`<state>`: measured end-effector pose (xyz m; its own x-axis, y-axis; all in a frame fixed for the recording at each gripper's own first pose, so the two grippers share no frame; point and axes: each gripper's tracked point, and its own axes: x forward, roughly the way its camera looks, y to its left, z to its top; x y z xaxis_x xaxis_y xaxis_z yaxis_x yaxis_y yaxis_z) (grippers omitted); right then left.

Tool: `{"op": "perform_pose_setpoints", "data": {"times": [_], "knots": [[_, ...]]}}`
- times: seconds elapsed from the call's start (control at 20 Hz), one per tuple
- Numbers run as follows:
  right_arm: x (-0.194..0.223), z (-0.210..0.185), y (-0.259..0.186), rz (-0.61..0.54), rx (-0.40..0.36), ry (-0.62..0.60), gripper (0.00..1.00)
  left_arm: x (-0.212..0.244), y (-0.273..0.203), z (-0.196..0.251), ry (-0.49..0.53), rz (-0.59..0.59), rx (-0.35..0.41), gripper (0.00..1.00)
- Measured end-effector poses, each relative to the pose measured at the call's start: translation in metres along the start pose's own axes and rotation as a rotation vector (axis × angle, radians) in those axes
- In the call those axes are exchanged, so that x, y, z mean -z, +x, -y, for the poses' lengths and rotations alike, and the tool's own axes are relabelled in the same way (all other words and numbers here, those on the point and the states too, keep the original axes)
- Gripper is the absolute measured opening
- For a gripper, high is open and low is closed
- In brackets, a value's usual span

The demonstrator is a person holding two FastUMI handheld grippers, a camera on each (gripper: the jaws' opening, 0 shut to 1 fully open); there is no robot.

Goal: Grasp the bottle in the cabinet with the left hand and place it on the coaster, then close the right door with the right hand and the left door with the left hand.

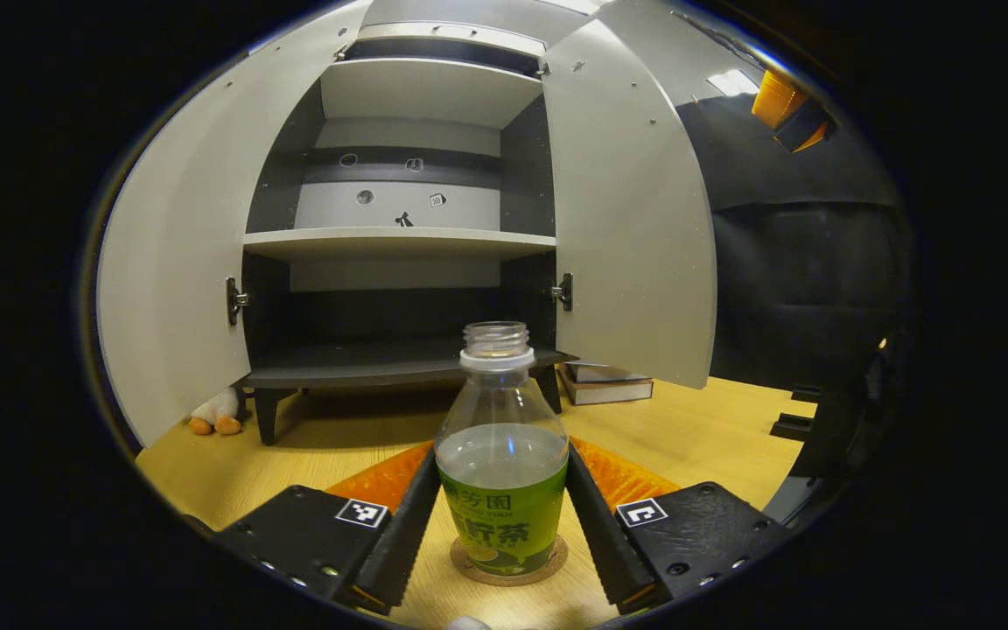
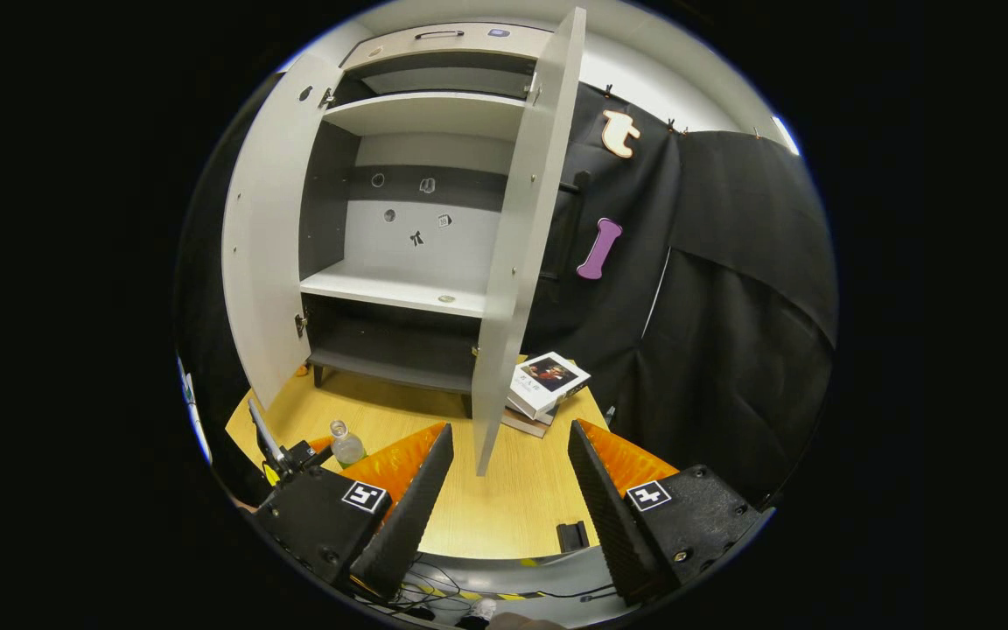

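A clear bottle [image 1: 501, 472] with a green label and no cap stands upright on a round cork coaster [image 1: 548, 569] on the wooden table. My left gripper [image 1: 501, 451] is open, and its fingers [image 1: 408, 525] flank the bottle closely on both sides. In the right gripper view the bottle [image 2: 346, 444] is small at the lower left. My right gripper [image 2: 510, 429] is open and holds nothing, and it faces the edge of the right door [image 2: 521, 262]. Both the right door [image 1: 635, 219] and the left door [image 1: 180, 289] stand wide open. The cabinet's shelves [image 1: 399, 241] are bare.
Stacked books [image 2: 548, 381] lie on the table behind the right door, also seen in the left gripper view [image 1: 605, 385]. A plush toy [image 1: 215, 411] sits by the cabinet's left leg. Black cloth hangs to the right. The table's front edge [image 2: 504, 560] is near my right gripper.
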<state>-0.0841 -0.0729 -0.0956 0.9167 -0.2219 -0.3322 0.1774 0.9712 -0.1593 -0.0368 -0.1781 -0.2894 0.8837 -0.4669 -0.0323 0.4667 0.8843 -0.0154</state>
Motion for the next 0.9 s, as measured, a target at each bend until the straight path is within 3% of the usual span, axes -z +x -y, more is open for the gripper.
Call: {"op": "perform_pose_setpoints", "data": {"times": [0.05, 0.1, 0.35, 0.4, 0.75, 0.9], "knots": [[0.001, -0.001, 0.001, -0.003, -0.001, 0.002, 0.82, -0.005, -0.001, -0.002, 0.005, 0.004, -0.005, 0.9], [0.002, 0.001, 0.002, -0.002, 0.002, 0.004, 0.82, -0.011, -0.002, -0.002, 0.005, 0.009, -0.007, 0.92], [-0.008, -0.001, 0.004, 0.033, -0.006, 0.024, 0.82, -0.05, -0.009, -0.009, -0.027, 0.015, -0.048, 0.93], [-0.008, -0.001, 0.004, 0.039, -0.008, 0.029, 0.82, -0.061, -0.011, -0.012, -0.04, 0.025, -0.065, 0.96], [-0.021, -0.005, 0.009, 0.099, -0.024, 0.098, 0.82, -0.156, -0.031, -0.041, -0.049, 0.062, -0.138, 0.96], [-0.033, 0.0, 0.015, 0.136, -0.028, 0.12, 0.82, -0.195, -0.051, -0.074, 0.012, 0.066, -0.234, 0.96]]}}
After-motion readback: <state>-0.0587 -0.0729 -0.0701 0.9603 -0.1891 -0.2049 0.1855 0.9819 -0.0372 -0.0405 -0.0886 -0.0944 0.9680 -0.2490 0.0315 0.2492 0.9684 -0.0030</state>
